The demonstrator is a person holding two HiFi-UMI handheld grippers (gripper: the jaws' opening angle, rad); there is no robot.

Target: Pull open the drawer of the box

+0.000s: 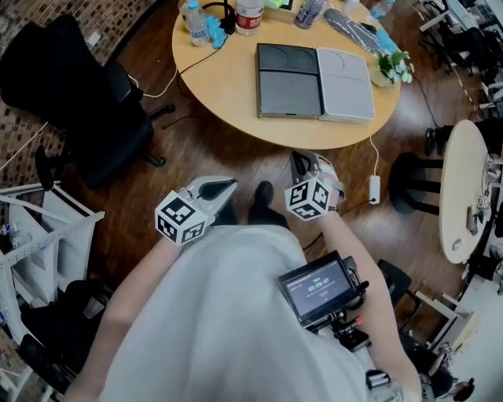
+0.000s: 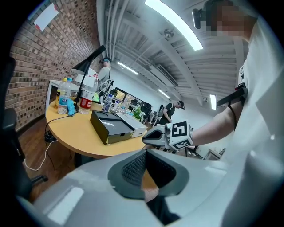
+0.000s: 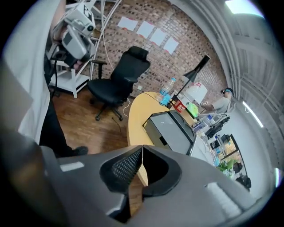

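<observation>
Wooden round surface [image 1: 228, 86] at twelve o'clock carries two boxes: one dark box [image 1: 289, 81], with one pale grey box [image 1: 346, 84] just beside it at three o'clock. Two tools, the left tool [image 1: 226, 187] and the right tool [image 1: 300, 159], hover at the surface's six o'clock edge, each pinched together on nothing.

Round wooden table [image 1: 228, 86] on a wood floor [image 1: 196, 165]. Mid-table, a dark box [image 1: 288, 81] lying flat, touching a grey box [image 1: 346, 84] on its right. Along the far edge, a water bottle [image 1: 196, 22], a red-labelled bottle [image 1: 249, 16] and a long dark bundle [image 1: 350, 27]. At the right rim, a small plant [image 1: 393, 67]. On the floor, a black chair [image 1: 86, 102] left of the table and a white adapter [image 1: 375, 188] near its front edge.
</observation>
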